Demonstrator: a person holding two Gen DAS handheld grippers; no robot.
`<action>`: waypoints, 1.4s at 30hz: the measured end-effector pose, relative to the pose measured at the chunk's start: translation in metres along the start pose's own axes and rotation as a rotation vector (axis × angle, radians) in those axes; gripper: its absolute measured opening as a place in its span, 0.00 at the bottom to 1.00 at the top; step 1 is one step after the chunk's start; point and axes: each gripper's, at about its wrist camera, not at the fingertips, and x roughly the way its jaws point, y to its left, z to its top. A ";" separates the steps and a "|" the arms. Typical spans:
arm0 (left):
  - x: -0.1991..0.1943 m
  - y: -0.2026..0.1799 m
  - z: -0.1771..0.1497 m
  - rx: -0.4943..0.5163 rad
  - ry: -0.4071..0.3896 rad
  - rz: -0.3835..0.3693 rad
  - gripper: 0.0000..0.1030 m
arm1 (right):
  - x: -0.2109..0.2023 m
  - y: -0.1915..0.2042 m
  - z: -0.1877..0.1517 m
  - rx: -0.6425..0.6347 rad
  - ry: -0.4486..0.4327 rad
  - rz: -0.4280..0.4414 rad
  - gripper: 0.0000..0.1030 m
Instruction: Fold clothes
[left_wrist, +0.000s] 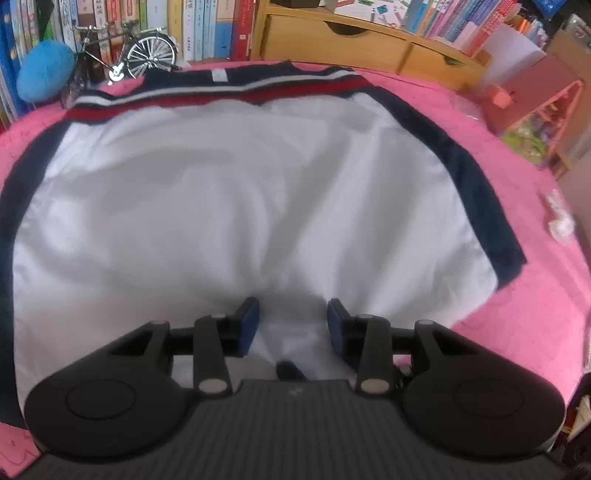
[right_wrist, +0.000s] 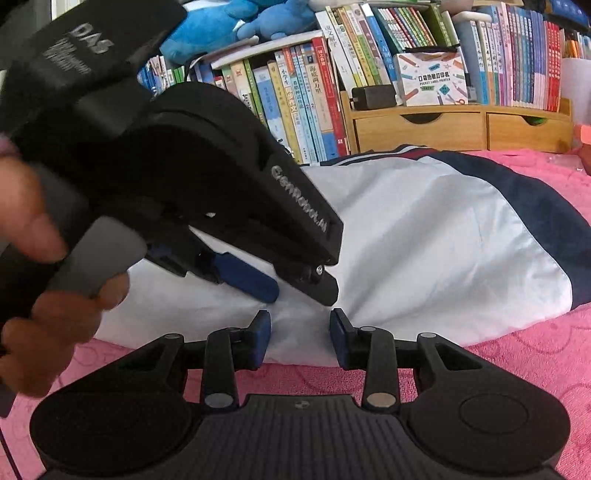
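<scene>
So there's a white shirt (left_wrist: 229, 206) with navy sides and a red-and-white striped band spread flat on a pink blanket (left_wrist: 517, 295), taking up most of the middle of it, with its striped end toward the far edge by the bookshelf (right_wrist: 303, 92). The left gripper (left_wrist: 291, 325) points steeply down over the shirt's near hem, jaws partly open with a clear gap between the blue pads (left_wrist: 247, 325). There's white cloth showing in that gap, but the pads aren't pinching it as far as I can see. The right gripper (right_wrist: 300, 338) sits at the near edge of the blanket, right at the shirt's hem, also partly open, blue pads either side of a bit of white fabric, not pressing on it either. From the right camera you can see the left gripper (right_wrist: 295, 291) coming in from the left, tips down on or just above the cloth just ahead of the right one, with the person's hand (right_wrist: 40, 236) wrapped round its grey handle. A toy bicycle (left_wrist: 125, 55) and a blue plush (left_wrist: 44, 74) sit at the far left corner, and a wooden drawer unit (left_wrist: 354, 40) stands along the far edge.
</scene>
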 end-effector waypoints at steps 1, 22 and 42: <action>0.003 -0.004 0.002 0.015 -0.004 0.019 0.37 | 0.000 0.001 0.000 -0.005 0.001 -0.005 0.34; 0.062 0.007 0.085 -0.036 -0.113 0.151 0.39 | -0.004 0.002 -0.003 -0.026 0.008 -0.015 0.31; 0.071 0.010 0.122 -0.048 -0.196 0.217 0.37 | 0.000 0.013 0.000 -0.035 0.007 -0.013 0.31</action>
